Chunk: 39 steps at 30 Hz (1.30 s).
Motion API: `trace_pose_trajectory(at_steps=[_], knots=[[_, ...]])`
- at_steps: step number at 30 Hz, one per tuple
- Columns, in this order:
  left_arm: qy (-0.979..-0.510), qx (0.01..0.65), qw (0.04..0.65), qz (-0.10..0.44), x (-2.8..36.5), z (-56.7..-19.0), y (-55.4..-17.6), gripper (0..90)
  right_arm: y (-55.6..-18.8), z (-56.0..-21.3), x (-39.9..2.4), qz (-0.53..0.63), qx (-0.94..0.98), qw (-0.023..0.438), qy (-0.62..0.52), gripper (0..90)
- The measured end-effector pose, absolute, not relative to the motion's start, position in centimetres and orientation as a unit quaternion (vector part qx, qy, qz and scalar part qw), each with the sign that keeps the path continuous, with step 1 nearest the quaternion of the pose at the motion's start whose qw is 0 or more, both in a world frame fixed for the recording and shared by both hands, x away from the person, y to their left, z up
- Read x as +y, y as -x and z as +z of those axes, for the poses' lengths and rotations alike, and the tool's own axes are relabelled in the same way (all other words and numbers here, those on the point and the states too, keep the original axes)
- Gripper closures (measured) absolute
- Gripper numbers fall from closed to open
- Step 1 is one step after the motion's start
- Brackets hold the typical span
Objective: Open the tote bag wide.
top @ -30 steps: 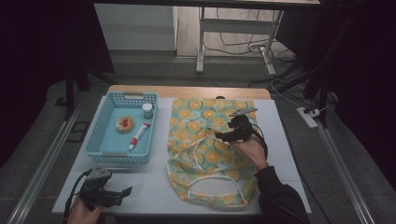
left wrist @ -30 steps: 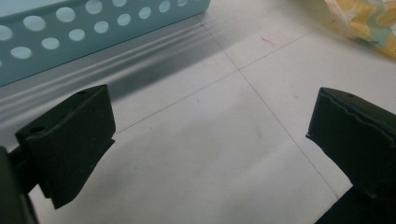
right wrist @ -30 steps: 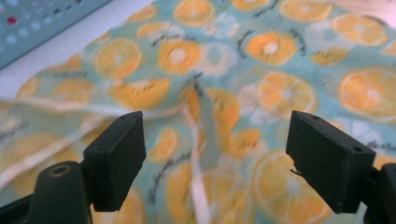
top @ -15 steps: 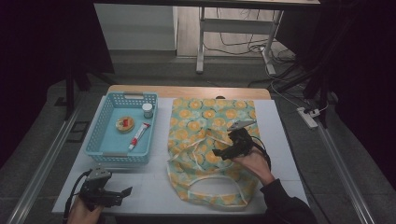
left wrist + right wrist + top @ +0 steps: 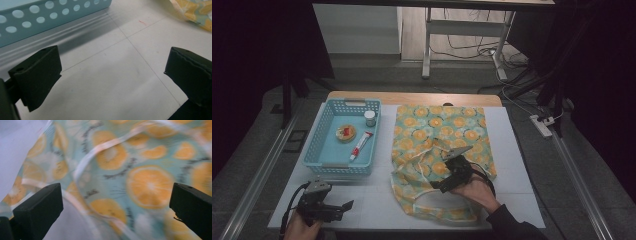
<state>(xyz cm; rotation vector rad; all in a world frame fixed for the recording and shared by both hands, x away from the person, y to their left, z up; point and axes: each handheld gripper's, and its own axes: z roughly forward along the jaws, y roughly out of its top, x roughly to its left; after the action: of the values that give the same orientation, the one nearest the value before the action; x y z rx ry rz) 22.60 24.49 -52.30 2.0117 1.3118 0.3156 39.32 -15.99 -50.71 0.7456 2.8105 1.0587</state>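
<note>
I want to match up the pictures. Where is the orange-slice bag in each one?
High view: orange-slice bag lies mid-table, right of the blue basket.
Left gripper view: its corner peeks in top right.
Right gripper view: its cloth spreads beyond the jaws.
Shared landmark: the white table.

The right gripper [image 5: 439,184] is hovering over the near half of the bag [image 5: 437,125], its jaws having just been opening, nothing between them. The left gripper [image 5: 344,206] is resting left of the bag, jaws gaping.
</note>
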Motion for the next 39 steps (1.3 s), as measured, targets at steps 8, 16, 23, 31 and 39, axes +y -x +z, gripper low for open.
trace_pose_trajectory(at_steps=[8, 16, 23, 31, 39], knots=[[-0.778, 0.507, 0.352, 0.122, 24.5, -52.3, -22.6, 1.1, -38.3, -52.3, -14.4, 0.316, 0.921, 0.054, -0.220, 0.0], [-0.778, 0.506, 0.352, 0.122, 24.5, -52.3, -22.6, 1.1, -38.6, -52.8, -14.0, 0.310, 0.921, 0.086, -0.220, 9.0], [-0.778, 0.506, 0.352, 0.122, 24.5, -52.3, -22.6, 1.2, -38.8, -52.4, -14.6, 0.317, 0.920, 0.093, -0.212, 33.3], [-0.779, 0.505, 0.351, 0.122, 24.4, -52.3, -22.6, 1.2, -38.7, -51.9, -14.8, 0.314, 0.927, 0.075, -0.193, 78.5], [-0.778, 0.506, 0.352, 0.122, 24.4, -52.3, -22.6, 1.2, -39.1, -51.2, -15.0, 0.327, 0.924, 0.058, -0.188, 88.9]])
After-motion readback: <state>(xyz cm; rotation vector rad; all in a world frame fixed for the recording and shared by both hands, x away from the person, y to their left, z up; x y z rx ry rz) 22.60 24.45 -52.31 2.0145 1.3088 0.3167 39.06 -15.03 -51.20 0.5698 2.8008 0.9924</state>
